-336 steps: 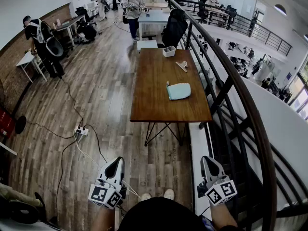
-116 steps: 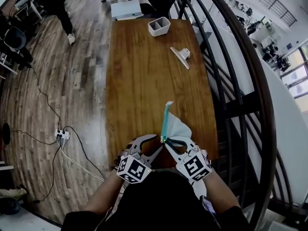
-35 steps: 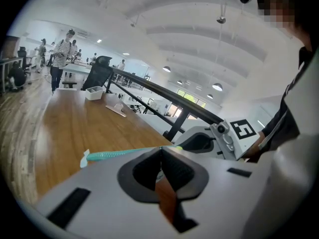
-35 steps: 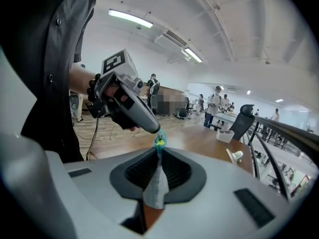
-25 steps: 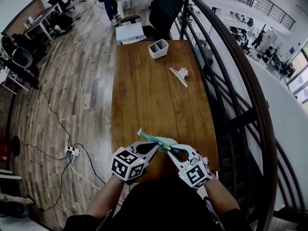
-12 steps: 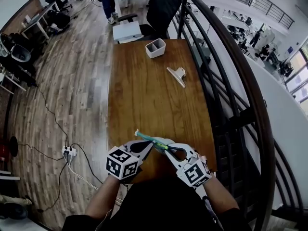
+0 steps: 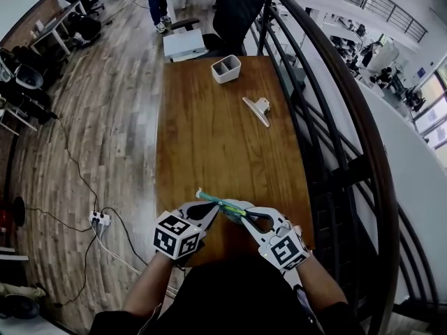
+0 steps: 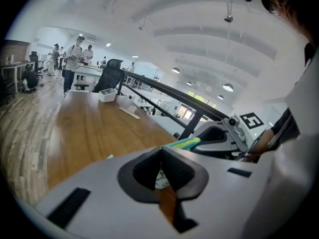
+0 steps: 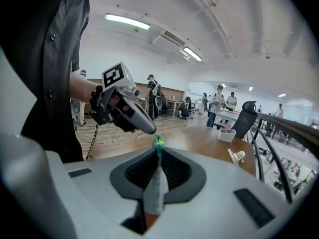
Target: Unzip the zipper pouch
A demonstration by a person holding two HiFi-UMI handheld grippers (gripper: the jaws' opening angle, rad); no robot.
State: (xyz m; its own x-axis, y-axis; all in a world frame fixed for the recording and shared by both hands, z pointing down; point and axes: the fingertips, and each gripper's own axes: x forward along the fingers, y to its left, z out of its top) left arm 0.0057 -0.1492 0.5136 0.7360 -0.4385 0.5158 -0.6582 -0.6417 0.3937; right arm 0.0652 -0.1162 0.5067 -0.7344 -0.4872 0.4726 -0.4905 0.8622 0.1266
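- Head view: a zipper pouch (image 7: 225,203) is held up over the near edge of a wooden table (image 7: 209,138), at the lower centre of the frame, between the left gripper (image 7: 216,209) and the right gripper (image 7: 242,214).
- Its teal zipper edge is seen running from left of centre down and to the right, to the tips of the right gripper.
- A white divided container (image 7: 227,68) is set at the far end of the table, and a clip (image 7: 256,110) is laid nearer, right of the middle. Both are well apart from the pouch.
- A dark railing (image 7: 335,117) is seen along the right side of the table, and an office chair (image 7: 237,12) beyond its far end.
- Left gripper view: the jaws are pressed together at the centre of the frame. The teal zipper edge comes out at their tips and runs right, toward the right gripper. A scrap of white printed label (image 8: 159,178) is seen in the opening just behind the closed pads.
- Right gripper view: the jaws are clamped on the pouch. Its pale fabric is pinched between the pads and hangs down the gap at lower centre, with the teal zipper end just above the tips. The tip of the left gripper is seen just above that zipper end.
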